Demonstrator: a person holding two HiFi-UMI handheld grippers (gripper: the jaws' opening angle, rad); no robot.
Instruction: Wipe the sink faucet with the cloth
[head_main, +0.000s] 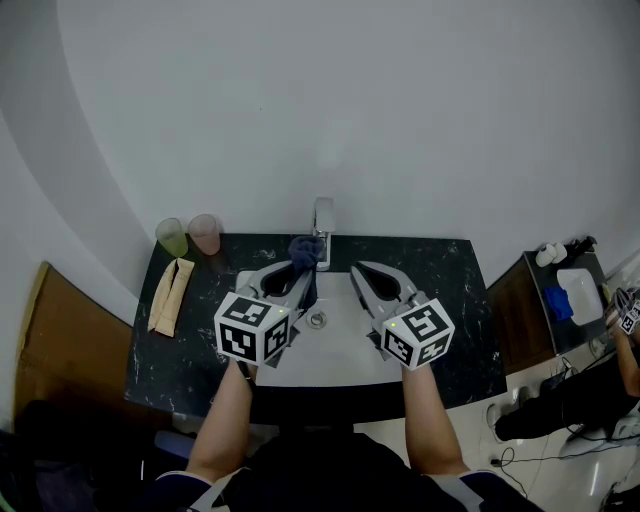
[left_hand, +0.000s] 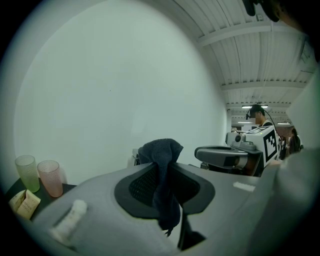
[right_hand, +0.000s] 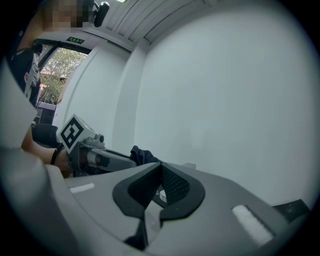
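Observation:
A dark blue cloth (head_main: 306, 252) is pinched in my left gripper (head_main: 297, 268), which is shut on it just in front of the chrome faucet (head_main: 322, 216). In the left gripper view the cloth (left_hand: 163, 165) bunches above the jaws and hangs down between them; a sliver of the faucet (left_hand: 134, 157) shows behind it. My right gripper (head_main: 356, 272) hovers over the white sink (head_main: 340, 355), to the right of the faucet, shut with nothing in it. In the right gripper view its jaws (right_hand: 160, 167) meet, and the cloth (right_hand: 143, 155) shows to their left.
A green cup (head_main: 172, 238) and a pink cup (head_main: 205, 233) stand at the back left of the black marble counter (head_main: 450, 290). A beige folded item (head_main: 171, 295) lies in front of them. The white wall rises right behind the faucet. Dark furniture stands at the right.

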